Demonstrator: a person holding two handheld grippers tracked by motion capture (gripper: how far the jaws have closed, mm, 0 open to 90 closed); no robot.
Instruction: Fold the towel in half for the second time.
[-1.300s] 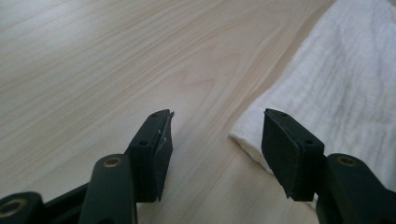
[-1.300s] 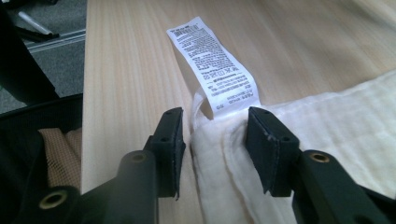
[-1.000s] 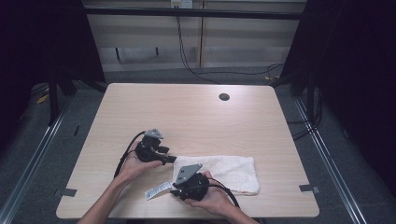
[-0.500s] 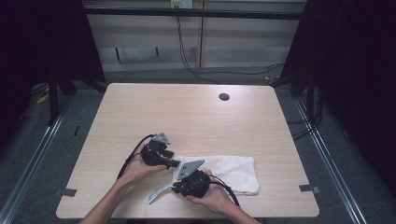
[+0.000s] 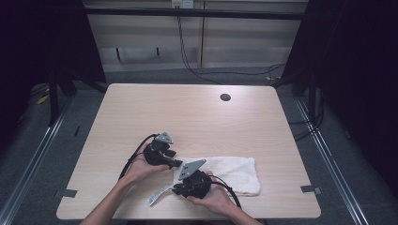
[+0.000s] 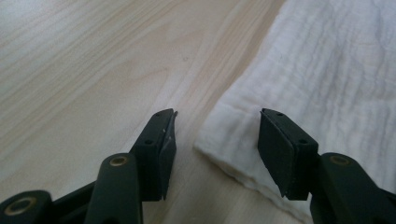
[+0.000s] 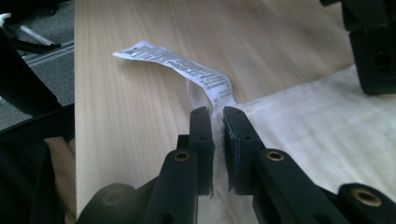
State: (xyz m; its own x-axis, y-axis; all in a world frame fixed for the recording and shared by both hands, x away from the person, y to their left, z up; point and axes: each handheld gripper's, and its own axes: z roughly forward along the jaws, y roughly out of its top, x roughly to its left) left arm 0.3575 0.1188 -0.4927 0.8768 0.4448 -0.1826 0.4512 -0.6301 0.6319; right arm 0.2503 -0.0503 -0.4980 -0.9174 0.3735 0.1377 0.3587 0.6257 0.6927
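A towel lies on the table's near edge, its label at its left end, a hole far behind.

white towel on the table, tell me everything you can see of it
The white crinkled cotton towel lies folded flat in a long strip near the front edge of the light wooden table. A printed care label sticks out at its corner, where the right hand-held gripper pinches it. The left hand-held gripper straddles another corner, open.

Bare forearms, no sleeves. Black left tongs and right tongs, each topped by a grey three-cornered plate, trailing a black cable; brass-coloured pivot pins, small screws in flat pads.
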